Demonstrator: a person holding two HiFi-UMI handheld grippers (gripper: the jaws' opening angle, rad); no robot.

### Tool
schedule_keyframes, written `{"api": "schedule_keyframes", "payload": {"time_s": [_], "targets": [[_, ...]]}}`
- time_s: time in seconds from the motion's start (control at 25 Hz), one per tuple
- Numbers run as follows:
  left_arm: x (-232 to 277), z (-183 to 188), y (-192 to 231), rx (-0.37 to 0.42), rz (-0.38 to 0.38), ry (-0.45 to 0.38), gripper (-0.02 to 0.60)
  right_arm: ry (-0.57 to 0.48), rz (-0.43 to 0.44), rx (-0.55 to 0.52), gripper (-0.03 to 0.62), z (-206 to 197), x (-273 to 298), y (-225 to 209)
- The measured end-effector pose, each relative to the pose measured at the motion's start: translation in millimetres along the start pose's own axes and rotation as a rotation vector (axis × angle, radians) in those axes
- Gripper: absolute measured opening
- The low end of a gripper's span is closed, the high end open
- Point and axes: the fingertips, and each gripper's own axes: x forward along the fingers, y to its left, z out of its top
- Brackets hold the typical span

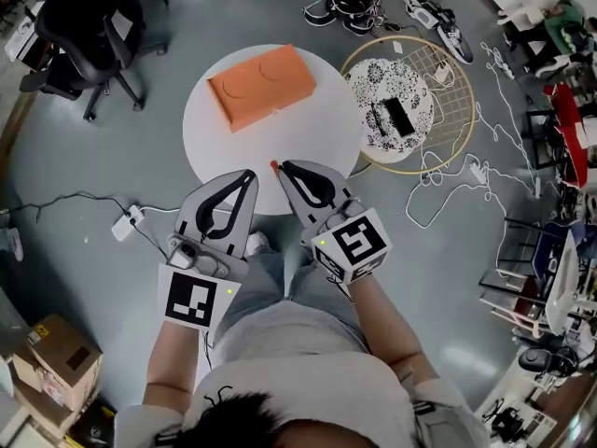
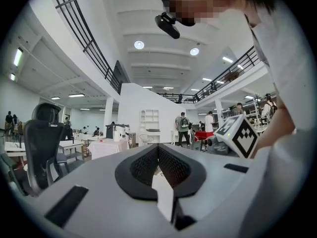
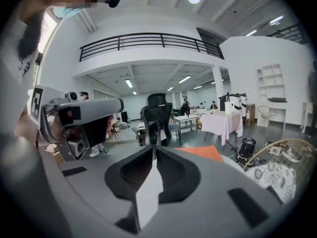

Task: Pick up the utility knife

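Left gripper (image 1: pixel 248 175): held over the near edge of the round white surface (image 1: pixel 210 133), jaws pressed together, nothing between them. A small red tip, apparently the utility knife (image 1: pixel 273 166), shows at that same near edge, just beside the tip of the right gripper (image 1: pixel 285 167); contact cannot be determined. Right jaws are likewise pressed together, with nothing visible between them. An orange box (image 1: pixel 261 86) lies on the far half of the surface.

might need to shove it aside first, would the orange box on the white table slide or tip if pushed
The orange box lies flat and wide, so it would likely slide, not tip. The white table looks smooth, so probably little drag.
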Motion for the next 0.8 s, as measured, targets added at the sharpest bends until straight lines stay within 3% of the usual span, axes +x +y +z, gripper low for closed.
{"api": "schedule_keyframes", "payload": {"time_s": [0.36, 0.8], "targets": [[14, -30, 28, -0.017, -0.043, 0.024, 0.011, 0.17, -0.087, 0.086, 0.061, -77, 41, -27], [27, -64, 48, -0.025, -0.057, 0.067, 0.011, 0.361, -0.166, 0.123, 0.069, -166, 68, -53]]}}
